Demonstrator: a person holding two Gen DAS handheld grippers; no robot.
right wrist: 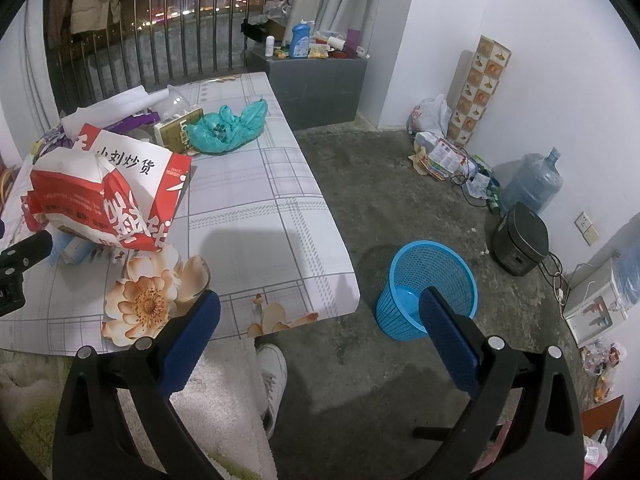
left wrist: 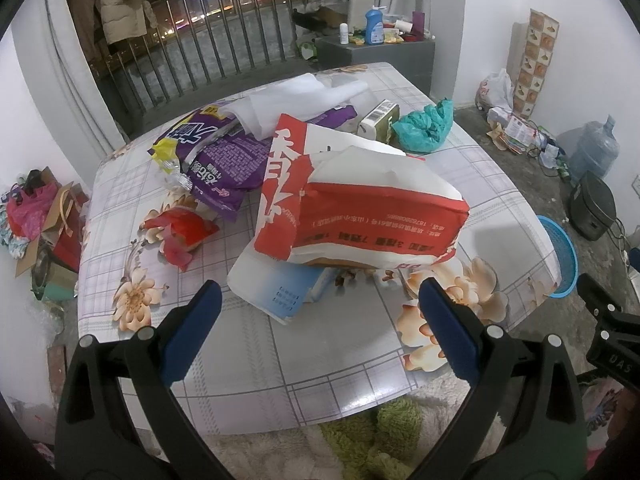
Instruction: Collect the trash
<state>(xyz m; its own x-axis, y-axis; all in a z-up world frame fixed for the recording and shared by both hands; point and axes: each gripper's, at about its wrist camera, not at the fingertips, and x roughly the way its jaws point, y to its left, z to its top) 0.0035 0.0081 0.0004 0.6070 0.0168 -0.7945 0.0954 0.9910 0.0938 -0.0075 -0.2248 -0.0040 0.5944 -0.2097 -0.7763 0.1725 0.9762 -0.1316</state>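
Observation:
A pile of trash lies on the table (left wrist: 248,344): a big red-and-white paper bag (left wrist: 360,208), a purple snack bag (left wrist: 216,160), a red crumpled wrapper (left wrist: 180,232), a white-blue packet (left wrist: 272,284), a small carton (left wrist: 378,120) and a teal plastic bag (left wrist: 424,124). My left gripper (left wrist: 316,304) is open and empty, just short of the paper bag. My right gripper (right wrist: 320,312) is open and empty, above the floor off the table's corner, beside the blue mesh bin (right wrist: 428,288). The paper bag (right wrist: 108,196) and teal bag (right wrist: 228,128) also show in the right wrist view.
The table (right wrist: 256,208) has a floral plaid cover. A shoe (right wrist: 272,376) stands on the floor below its edge. A black appliance (right wrist: 520,240), a water jug (right wrist: 532,184) and floor clutter line the right wall. A balcony railing (left wrist: 192,44) is behind the table.

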